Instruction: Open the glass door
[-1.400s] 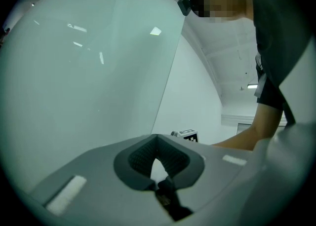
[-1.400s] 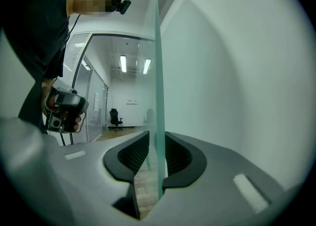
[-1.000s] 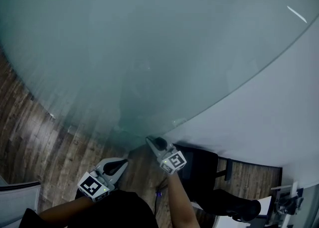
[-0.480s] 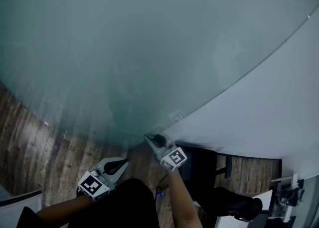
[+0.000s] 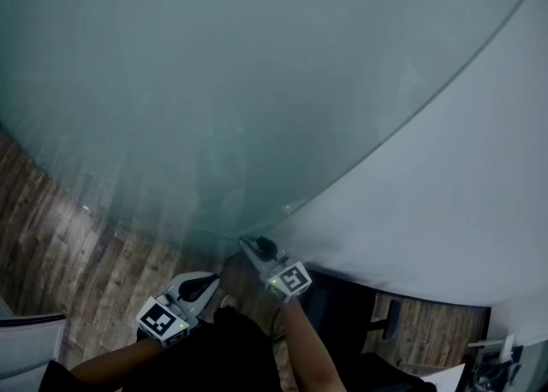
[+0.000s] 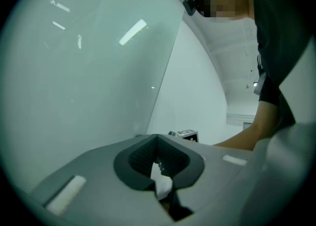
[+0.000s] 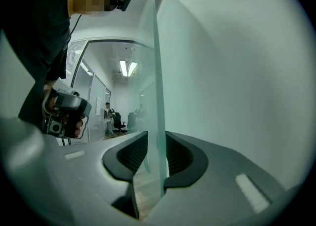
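Right gripper (image 5: 248, 245), held level, has its two jaws on either side of the free vertical edge of the glass door (image 5: 214, 82); the jaws have just been closing a little and both pads bear on the pane, one on each face. Left gripper (image 5: 205, 281) hangs lower and nearer, to the left of the right one, apart from the glass, its jaws together with nothing between them.

The frosted door fills the far and left part of the scene and stands upright. Immediately right of its gripped edge runs a plain white wall (image 5: 445, 185), close beside the pane, so the right gripper sits in the narrow space where door and wall meet. Wood-plank floor (image 5: 51, 219) lies below the door on the left. A dark piece of furniture (image 5: 342, 313), whose kind cannot be told, stands on the floor at the near right, against the foot of the wall. Past the door's edge, the right gripper view shows a corridor with ceiling lights (image 7: 127, 67) and a seated person (image 7: 107, 116) far off.
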Action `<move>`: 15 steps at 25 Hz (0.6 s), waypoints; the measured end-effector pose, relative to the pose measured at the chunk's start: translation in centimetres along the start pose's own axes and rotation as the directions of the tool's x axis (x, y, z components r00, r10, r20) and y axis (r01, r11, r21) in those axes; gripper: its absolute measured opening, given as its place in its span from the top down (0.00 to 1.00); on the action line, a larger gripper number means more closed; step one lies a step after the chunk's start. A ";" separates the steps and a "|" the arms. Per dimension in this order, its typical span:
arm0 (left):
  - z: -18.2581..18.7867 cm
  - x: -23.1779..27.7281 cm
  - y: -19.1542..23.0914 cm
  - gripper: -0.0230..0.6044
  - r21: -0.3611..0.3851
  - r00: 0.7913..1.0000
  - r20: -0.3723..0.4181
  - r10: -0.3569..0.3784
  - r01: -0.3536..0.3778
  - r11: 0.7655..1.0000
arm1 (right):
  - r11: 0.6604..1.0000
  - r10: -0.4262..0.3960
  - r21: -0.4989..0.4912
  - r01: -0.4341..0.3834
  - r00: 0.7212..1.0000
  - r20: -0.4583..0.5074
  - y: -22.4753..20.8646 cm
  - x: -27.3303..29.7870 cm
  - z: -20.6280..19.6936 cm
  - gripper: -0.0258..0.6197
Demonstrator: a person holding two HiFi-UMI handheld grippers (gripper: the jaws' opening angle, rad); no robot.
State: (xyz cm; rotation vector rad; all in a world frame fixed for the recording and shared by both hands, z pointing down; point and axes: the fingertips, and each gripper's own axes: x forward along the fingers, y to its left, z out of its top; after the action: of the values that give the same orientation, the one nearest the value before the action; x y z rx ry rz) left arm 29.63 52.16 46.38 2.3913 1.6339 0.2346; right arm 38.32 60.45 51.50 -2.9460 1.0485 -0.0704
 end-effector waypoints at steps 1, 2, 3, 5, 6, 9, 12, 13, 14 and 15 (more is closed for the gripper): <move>-0.1 0.4 -0.1 0.96 -0.004 1.000 0.007 0.014 -0.014 1.000 | 1.000 0.014 0.003 -0.014 1.000 0.001 -0.1 0.2 0.2 0.80; -0.1 1.0 -0.1 0.96 -0.005 0.999 0.014 0.029 -0.028 1.000 | 1.000 0.029 0.002 -0.029 1.000 0.002 -0.3 0.3 0.4 0.80; -0.1 1.6 0.0 0.96 0.000 0.999 0.017 0.044 -0.044 0.999 | 0.999 0.044 -0.001 -0.044 0.999 0.004 -0.7 0.5 0.6 0.80; -0.1 2.9 0.2 0.96 0.013 0.997 0.021 0.072 -0.073 0.997 | 0.997 0.072 -0.001 -0.072 0.997 0.013 -1.7 1.0 0.8 0.81; -0.1 3.6 0.4 0.96 0.019 0.996 0.028 0.085 -0.085 0.996 | 0.996 0.084 0.006 -0.084 0.996 0.018 -2.4 1.3 0.8 0.81; -0.4 4.9 1.0 0.96 0.025 0.991 0.025 0.135 -0.135 0.990 | 0.992 0.120 0.030 -0.120 0.993 0.023 -4.0 2.0 0.7 0.82; -0.3 5.1 1.5 0.96 -0.013 0.981 0.046 0.191 -0.191 0.982 | 0.989 0.146 0.021 -0.147 0.989 0.026 -4.8 2.7 0.9 0.82; -0.5 5.2 1.4 0.96 -0.009 0.979 0.055 0.198 -0.198 0.980 | 0.988 0.154 0.008 -0.154 0.988 0.020 -5.1 2.7 0.6 0.82; -0.8 5.3 1.3 0.96 -0.001 0.978 0.063 0.199 -0.199 0.980 | 0.987 0.163 -0.006 -0.163 0.987 0.011 -5.4 2.6 0.2 0.82; -1.3 5.3 1.1 0.96 0.001 0.977 0.067 0.201 -0.201 0.980 | 0.985 0.174 -0.014 -0.174 0.985 0.007 -5.4 2.6 -0.1 0.82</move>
State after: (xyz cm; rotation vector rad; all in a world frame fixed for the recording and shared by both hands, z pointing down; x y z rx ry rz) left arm 32.26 56.84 47.90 2.5426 1.3672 0.1818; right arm 43.73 63.06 51.88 -2.8487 1.3042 -0.0499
